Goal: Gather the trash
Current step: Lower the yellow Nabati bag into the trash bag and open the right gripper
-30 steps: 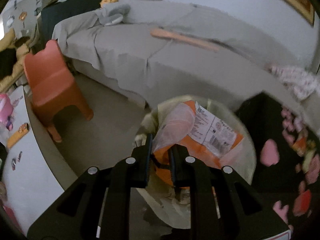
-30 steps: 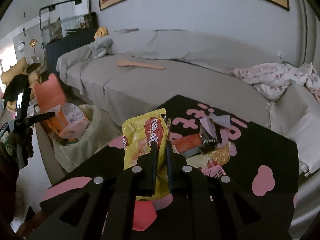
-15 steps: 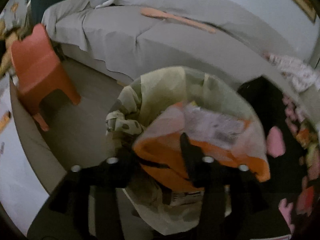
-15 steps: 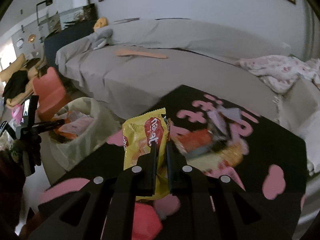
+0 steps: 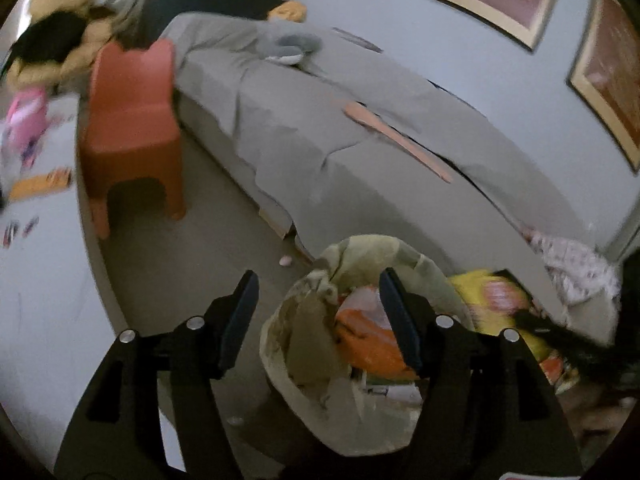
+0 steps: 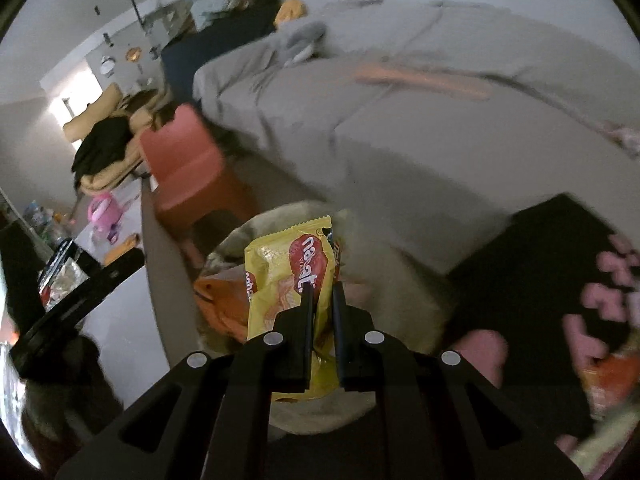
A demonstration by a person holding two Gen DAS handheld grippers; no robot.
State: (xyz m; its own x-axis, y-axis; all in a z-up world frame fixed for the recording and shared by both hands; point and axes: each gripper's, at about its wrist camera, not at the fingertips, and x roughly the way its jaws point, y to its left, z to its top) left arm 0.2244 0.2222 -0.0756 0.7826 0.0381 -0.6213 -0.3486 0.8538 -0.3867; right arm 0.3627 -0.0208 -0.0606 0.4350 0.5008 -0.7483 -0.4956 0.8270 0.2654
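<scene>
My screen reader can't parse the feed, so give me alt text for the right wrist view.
The right gripper is shut on a yellow snack wrapper, held over the open trash bag on the floor, with an orange wrapper already inside. Behind are a grey-covered sofa and an orange child's chair; a black table with pink shapes sits right.

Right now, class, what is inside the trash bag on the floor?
Inside the trash bag lies an orange wrapper over some white printed packaging. Whatever is deeper down is covered by these and the bag's folds.
</scene>
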